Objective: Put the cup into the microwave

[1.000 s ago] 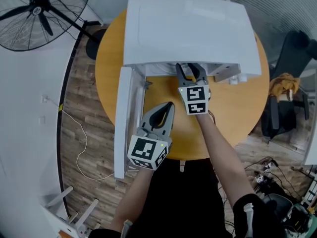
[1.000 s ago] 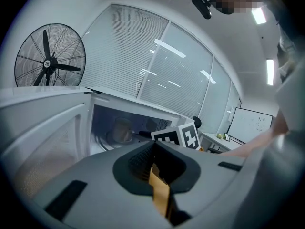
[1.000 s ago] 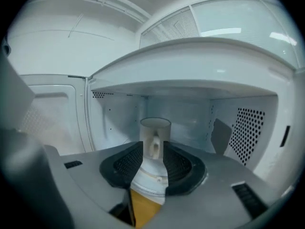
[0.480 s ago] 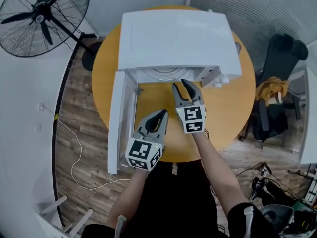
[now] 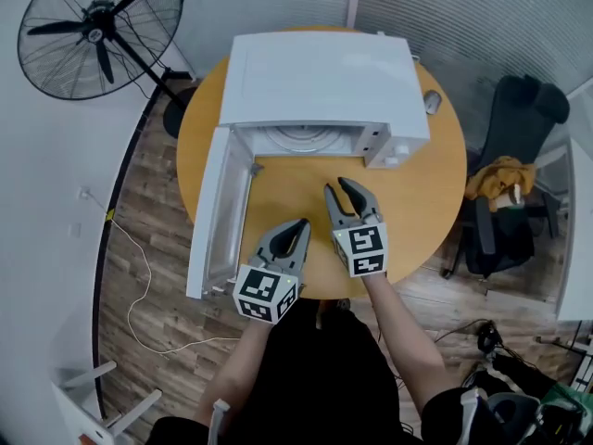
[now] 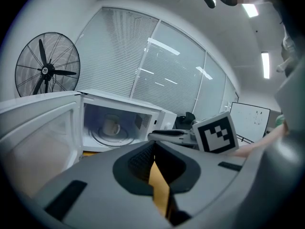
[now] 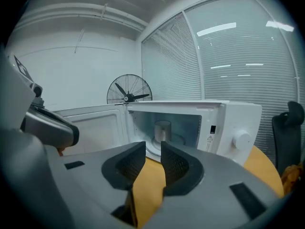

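The cup (image 7: 162, 130) stands upright on the glass turntable inside the microwave (image 5: 320, 77), its handle showing in the left gripper view (image 6: 112, 126). The white microwave fills the far half of the round, yellow-topped table (image 5: 417, 202), and its door (image 5: 218, 211) hangs wide open along the table's left edge. A small grey object (image 5: 432, 100) lies on the table by the microwave's far right corner.

Around the table runs a wood-plank floor (image 5: 148, 211) with a thin white cable (image 5: 139, 295) trailing over it. A black standing fan (image 5: 97, 31) stands off the far left edge, and a dark office chair (image 5: 519, 156) with a yellow cloth on it stands off the right edge. Slatted blinds (image 7: 228, 56) cover the curved glass wall behind.

Both tongs hover over the bare table near its near edge, clear of the microwave and pointing at its open cavity. The right tongs (image 5: 336, 186) have their jaws apart and closing, with only the tabletop showing between the ribbed pads (image 7: 177, 163). The left tongs (image 5: 298, 222), just beside them on the door side, have their tips together and grip nothing.
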Demonstrator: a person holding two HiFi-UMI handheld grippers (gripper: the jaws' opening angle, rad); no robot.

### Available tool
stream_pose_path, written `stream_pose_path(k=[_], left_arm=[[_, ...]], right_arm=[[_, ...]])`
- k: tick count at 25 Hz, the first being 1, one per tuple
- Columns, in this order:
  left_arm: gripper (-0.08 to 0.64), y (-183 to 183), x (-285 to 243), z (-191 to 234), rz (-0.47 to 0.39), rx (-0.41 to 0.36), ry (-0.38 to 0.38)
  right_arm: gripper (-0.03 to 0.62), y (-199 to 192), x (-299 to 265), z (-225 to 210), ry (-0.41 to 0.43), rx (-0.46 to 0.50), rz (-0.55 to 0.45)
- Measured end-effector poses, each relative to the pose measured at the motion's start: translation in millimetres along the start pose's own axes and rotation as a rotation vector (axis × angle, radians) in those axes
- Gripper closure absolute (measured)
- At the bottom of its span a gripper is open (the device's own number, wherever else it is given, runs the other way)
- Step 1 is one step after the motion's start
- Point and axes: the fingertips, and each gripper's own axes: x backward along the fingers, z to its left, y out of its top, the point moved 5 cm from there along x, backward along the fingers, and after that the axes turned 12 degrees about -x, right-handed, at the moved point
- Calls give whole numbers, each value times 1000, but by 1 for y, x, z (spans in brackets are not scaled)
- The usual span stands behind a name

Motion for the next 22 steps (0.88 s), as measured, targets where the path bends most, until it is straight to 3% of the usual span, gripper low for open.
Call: stream_pose_path(k=[22], left_arm=[[565,1,76,-135,-31,-32,56]], right_arm=[[555,-29,200,34,157,20,9]])
